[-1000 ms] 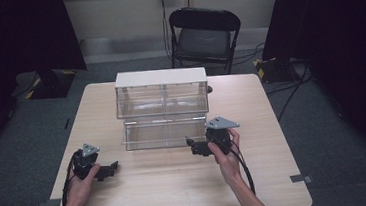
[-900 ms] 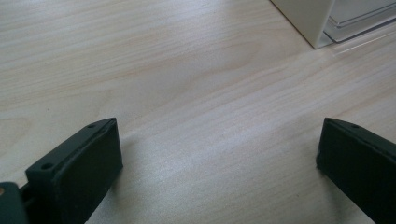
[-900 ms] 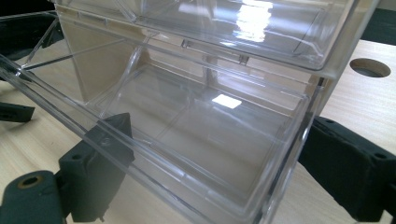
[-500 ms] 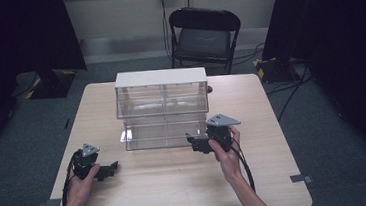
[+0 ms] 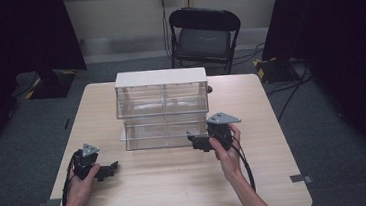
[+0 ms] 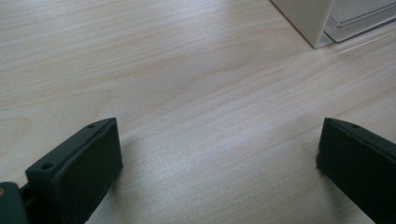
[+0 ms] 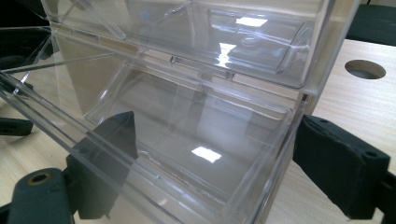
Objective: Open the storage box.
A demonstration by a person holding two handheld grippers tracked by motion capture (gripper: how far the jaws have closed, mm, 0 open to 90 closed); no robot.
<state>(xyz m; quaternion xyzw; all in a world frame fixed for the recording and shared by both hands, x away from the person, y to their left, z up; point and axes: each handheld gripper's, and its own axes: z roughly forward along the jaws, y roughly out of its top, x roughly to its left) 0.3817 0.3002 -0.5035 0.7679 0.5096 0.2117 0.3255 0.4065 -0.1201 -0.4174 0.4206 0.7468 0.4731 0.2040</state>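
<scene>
A clear drawer cabinet (image 5: pixel 160 78) with a white frame stands at the table's middle back. Its lower clear drawer (image 5: pixel 163 135) is pulled out toward me. My right gripper (image 5: pixel 195 141) is at the drawer's front right corner. In the right gripper view the gripper (image 7: pixel 215 154) is open and straddles the drawer's (image 7: pixel 187 135) right side wall: one jaw shows through the clear plastic, the other is outside the wall. My left gripper (image 5: pixel 109 168) rests open on the wood at front left, nothing between its jaws (image 6: pixel 219 154). The cabinet's white corner (image 6: pixel 308 18) lies ahead of it.
The wooden table (image 5: pixel 179 193) has bare room in front and on both sides of the cabinet. A round hole (image 7: pixel 365 69) sits in the tabletop right of the cabinet. A black folding chair (image 5: pixel 203 36) stands behind the table. Cables trail on the floor at right.
The lower drawer has slid slightly farther out toward me, with the right gripper staying at its corner. The left gripper has not moved.
</scene>
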